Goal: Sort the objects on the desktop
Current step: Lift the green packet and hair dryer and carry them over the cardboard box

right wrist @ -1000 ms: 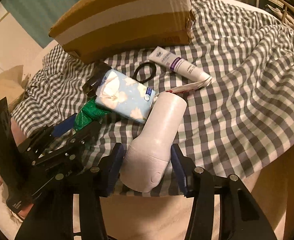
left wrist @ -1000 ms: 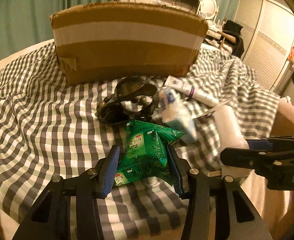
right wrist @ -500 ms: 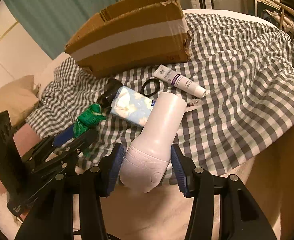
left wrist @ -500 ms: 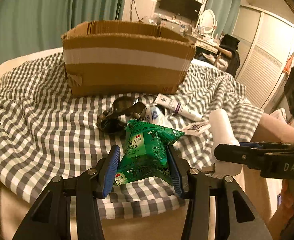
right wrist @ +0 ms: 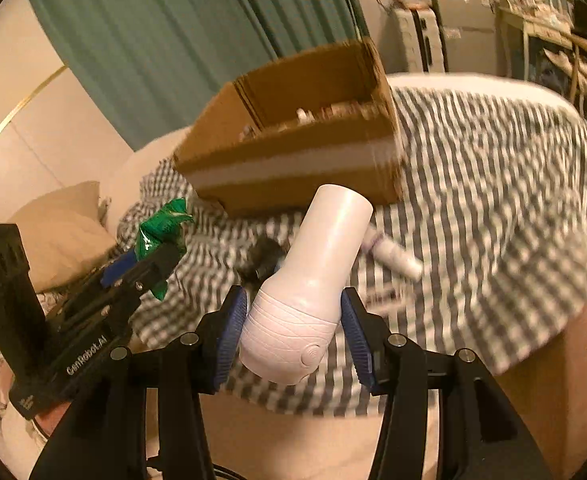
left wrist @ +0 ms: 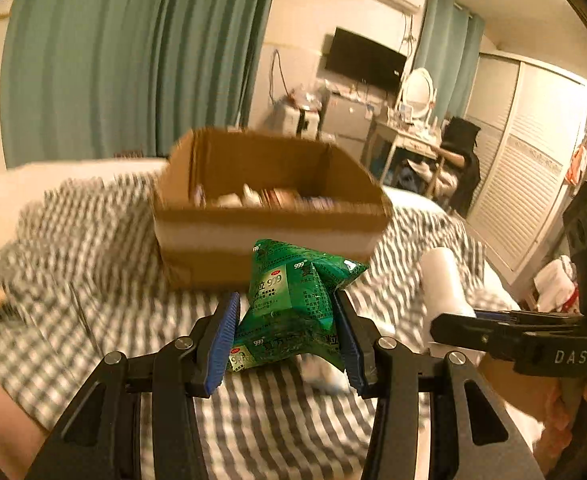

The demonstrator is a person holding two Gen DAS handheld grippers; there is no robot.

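Left gripper [left wrist: 287,334]: my blue pads are closed on the green packet [left wrist: 293,304], clear above the cloth.
Packet: crumpled; long axis runs from my pads up and away toward the box, its top corner splaying to the right.
Right gripper [right wrist: 293,330]: my pads clamp the white bottle [right wrist: 313,280] at its wide capped end.
Bottle: long axis points forward and slightly right, its flat narrow end toward the box, the rounded cap toward me; held above the cloth.
Box [left wrist: 269,236]: open cardboard, white tape band on its near wall, standing on the cloth beyond both grippers; small items inside, too blurred to name.
Cloth [right wrist: 493,200]: grey-and-white check, draped over the surface.
Tube [right wrist: 393,258]: white, lying on the cloth just right of the bottle.
Dark item [right wrist: 263,262]: on the cloth behind the bottle, blurred.
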